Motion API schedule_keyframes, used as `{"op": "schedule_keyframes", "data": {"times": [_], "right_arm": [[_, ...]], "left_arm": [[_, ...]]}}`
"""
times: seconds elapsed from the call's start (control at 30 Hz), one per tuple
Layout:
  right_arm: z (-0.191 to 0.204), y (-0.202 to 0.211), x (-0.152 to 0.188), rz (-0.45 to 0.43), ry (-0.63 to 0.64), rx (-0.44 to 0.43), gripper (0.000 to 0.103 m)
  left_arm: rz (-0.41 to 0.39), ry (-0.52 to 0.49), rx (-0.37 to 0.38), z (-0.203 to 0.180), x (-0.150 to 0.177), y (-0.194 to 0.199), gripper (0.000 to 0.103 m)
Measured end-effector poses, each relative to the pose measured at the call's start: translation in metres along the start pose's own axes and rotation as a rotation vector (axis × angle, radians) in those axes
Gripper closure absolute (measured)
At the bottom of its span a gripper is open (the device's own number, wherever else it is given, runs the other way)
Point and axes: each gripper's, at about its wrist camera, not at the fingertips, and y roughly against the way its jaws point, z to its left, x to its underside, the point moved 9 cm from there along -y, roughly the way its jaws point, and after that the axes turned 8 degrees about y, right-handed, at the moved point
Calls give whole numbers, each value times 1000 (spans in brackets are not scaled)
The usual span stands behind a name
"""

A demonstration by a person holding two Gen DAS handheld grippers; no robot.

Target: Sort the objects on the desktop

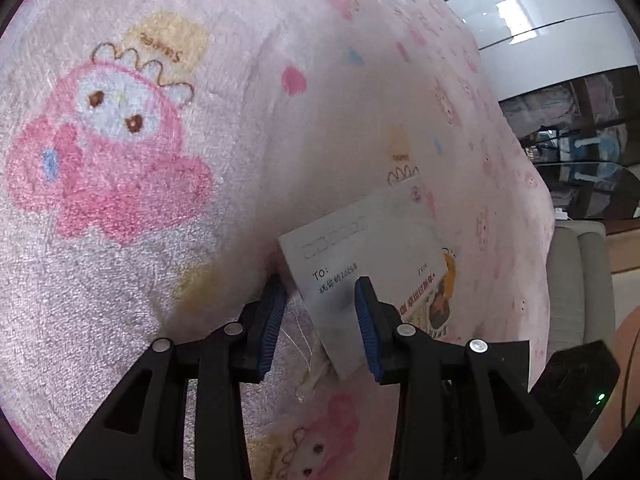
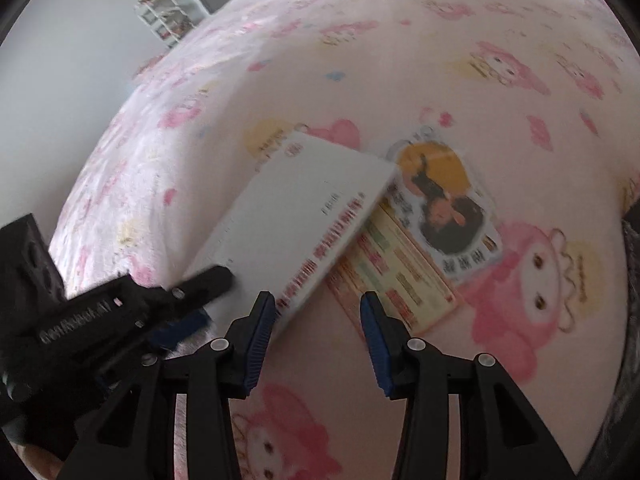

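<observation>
A white envelope point(image 1: 360, 256) with "TO:" printed on it lies tilted on a pink cartoon-print blanket point(image 1: 120, 140). My left gripper point(image 1: 320, 300) straddles the envelope's near edge with a wide gap, its pads not pressing. In the right wrist view the same envelope point(image 2: 304, 208) partly covers a colourful printed leaflet point(image 2: 400, 276), and a die-cut card with a dark figure on a yellow circle point(image 2: 444, 200) lies on that leaflet. The left gripper point(image 2: 196, 300) shows one finger over and one under the envelope. My right gripper point(image 2: 316, 300) stands open just above the envelope's near corner and the leaflet.
The pink blanket point(image 2: 460, 60) covers a soft, wide surface that drops away at the left. A white shelf rack point(image 2: 168, 12) stands against the grey wall beyond. In the left wrist view a glossy white surface point(image 1: 540, 8) and a grey padded seat point(image 1: 576, 280) lie to the right.
</observation>
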Motion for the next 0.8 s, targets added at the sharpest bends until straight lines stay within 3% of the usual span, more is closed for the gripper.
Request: {"op": "schedule_keyframes", "data": {"times": [0.1,0.13,0.37,0.5,0.57,0.6,0.67,0.73,0.8], "right_arm": [[8,10,1,-22,47,-5,93],[10,15,2,-31,57,-7,96],[20,62,18,-95,103,-26,100],[7,75,39,-75,87,8,100],[-4,75,46,-55,74,20,100],[-9,73,48,-46,67,23,100],[-19,70,52,-29,40,16,98],[-28,65,51,-25,6,21,96],[-37,60,47,-30,-20,41,77]], "left_arm": [[-5,-25,17,-5,3,6,88],[-3,-30,26,-8,6,8,89],[46,-125,51,-26,52,23,98],[97,-142,47,-28,79,27,98],[86,-130,44,-24,79,33,95],[63,-127,37,-22,74,36,93],[18,-120,22,-18,65,44,76],[-17,-115,10,-14,57,48,73],[-9,-113,9,-12,51,40,73]]}}
